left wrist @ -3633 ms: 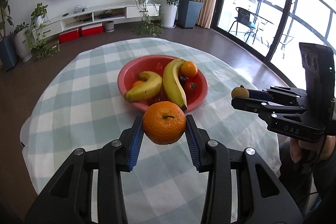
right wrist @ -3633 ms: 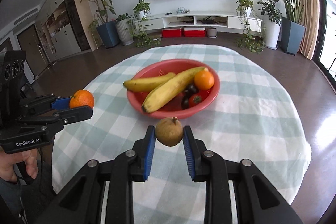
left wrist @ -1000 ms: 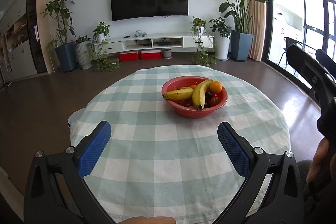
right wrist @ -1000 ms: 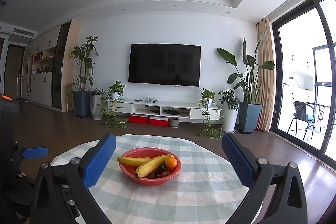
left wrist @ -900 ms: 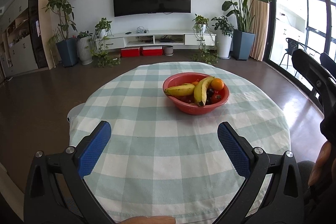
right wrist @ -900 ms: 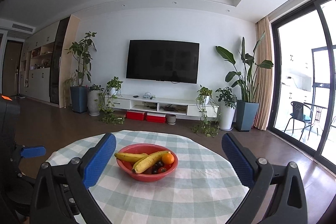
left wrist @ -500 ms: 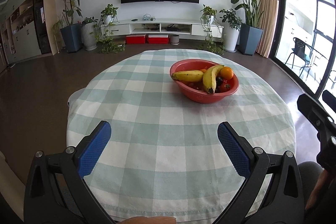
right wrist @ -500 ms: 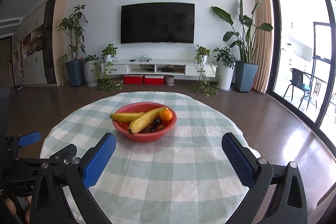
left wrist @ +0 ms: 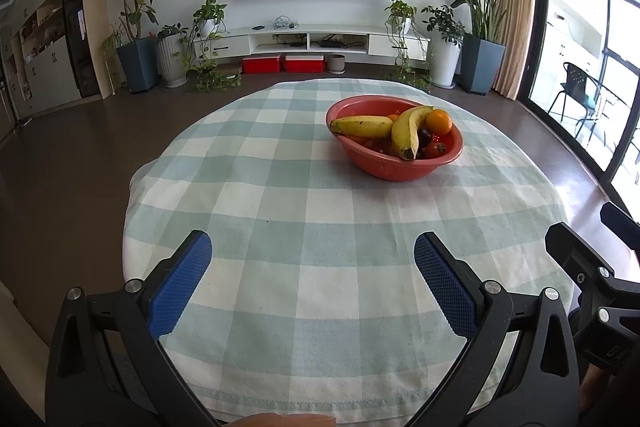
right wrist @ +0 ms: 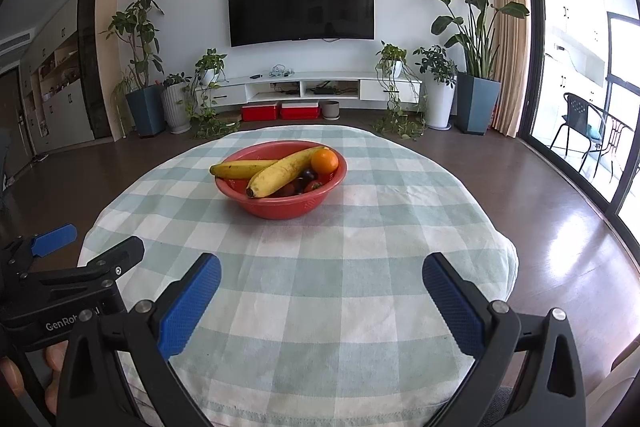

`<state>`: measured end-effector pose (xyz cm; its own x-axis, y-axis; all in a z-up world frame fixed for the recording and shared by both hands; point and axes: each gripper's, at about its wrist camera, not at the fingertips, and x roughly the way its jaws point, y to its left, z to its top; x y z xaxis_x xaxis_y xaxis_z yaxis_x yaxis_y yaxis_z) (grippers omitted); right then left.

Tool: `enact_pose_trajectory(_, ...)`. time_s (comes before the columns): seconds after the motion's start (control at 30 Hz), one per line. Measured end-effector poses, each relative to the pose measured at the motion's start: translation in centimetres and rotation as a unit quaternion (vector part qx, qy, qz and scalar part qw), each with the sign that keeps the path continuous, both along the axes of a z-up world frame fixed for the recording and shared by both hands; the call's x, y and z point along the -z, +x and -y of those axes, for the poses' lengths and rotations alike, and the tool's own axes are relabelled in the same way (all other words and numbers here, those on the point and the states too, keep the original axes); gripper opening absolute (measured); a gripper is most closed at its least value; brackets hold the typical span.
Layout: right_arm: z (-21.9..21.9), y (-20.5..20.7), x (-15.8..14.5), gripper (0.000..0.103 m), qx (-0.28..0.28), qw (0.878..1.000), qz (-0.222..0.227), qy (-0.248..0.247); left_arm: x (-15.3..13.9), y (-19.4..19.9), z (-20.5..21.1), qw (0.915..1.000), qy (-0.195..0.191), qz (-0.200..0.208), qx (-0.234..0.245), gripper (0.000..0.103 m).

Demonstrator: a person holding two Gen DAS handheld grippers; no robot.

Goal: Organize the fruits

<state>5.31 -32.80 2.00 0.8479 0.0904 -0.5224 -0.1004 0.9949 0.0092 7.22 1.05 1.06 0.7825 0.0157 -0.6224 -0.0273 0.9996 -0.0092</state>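
Observation:
A red bowl stands on the far half of the round table. It holds two bananas, an orange, a dark plum and small red fruits. The right wrist view shows the same bowl with the bananas and orange. My left gripper is open and empty above the near table edge. My right gripper is also open and empty, to the right of the left one. Each gripper shows at the edge of the other's view.
A green and white checked cloth covers the table. Behind it lie dark floor, a low TV cabinet with red boxes, potted plants, and a glass door on the right. A finger shows at the bottom edge.
3.6 s ago the left gripper held an orange and the right a brown fruit near the bowl; both are now open and empty, drawn back. Over the last second both views tilted down.

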Motion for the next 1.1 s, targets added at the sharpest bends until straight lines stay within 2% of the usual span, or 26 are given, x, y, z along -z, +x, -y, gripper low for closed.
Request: enact_pose_trajectory(1.1,-0.42,-0.17,0.36,0.103,-0.007,1.0,-0.012,-0.001,0.73,0.13,0.44,1.0,0.0,-0.008,0.004,0.103)
